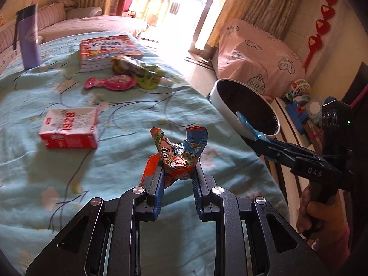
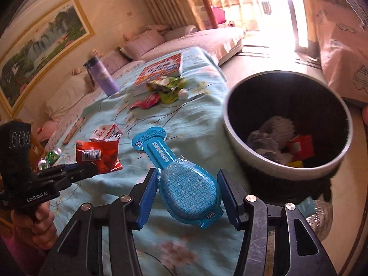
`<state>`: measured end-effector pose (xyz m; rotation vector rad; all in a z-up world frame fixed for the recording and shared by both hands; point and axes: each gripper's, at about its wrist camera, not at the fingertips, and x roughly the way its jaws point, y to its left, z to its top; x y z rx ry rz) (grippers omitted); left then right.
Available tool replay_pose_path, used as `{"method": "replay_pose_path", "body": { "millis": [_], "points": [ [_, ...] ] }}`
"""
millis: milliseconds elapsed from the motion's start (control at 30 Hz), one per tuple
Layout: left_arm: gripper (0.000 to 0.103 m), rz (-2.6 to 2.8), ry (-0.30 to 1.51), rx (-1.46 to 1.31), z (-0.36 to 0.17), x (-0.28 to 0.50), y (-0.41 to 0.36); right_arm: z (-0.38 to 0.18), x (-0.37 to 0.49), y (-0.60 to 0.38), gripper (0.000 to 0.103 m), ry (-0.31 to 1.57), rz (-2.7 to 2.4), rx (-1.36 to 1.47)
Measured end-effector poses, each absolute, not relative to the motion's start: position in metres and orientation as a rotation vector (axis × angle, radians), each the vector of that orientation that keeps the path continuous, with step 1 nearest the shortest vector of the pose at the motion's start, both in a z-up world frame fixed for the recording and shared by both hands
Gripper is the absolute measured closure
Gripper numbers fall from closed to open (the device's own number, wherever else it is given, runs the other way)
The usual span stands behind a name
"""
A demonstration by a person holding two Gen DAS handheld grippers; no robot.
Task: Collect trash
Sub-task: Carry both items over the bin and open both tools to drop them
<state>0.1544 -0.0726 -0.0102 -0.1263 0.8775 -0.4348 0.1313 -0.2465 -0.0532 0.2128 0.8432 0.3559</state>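
- Left gripper (image 1: 178,172): jaws pinch a crumpled red snack wrapper (image 1: 177,154) above the blue bedspread (image 1: 128,124).
- Right gripper (image 2: 187,188): jaws clamp a blue packet (image 2: 184,179); carry it right, fully over the bin (image 2: 287,124), before letting go.
- Bin contents: apparently paper, blurred.

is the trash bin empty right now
No, the right wrist view shows the trash bin already holding crumpled grey paper and a red carton at its bottom.
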Motion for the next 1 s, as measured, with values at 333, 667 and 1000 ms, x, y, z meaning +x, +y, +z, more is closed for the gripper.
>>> {"method": "replay_pose_path", "body": {
  "millis": [333,667,1000],
  "points": [
    [0.082,-0.516,0.847,-0.035,0.009,0.171,-0.131,-0.044,0.135,-0.295,0.049,0.807,0.264,0.246],
    [0.082,-0.561,0.846,0.018,0.016,0.196,-0.179,-0.041,0.16,-0.327,0.049,0.795,0.2,0.262],
    [0.082,-0.582,0.865,0.051,0.016,0.227,-0.217,-0.039,0.184,-0.354,0.049,0.795,0.156,0.28]
  ]
}}
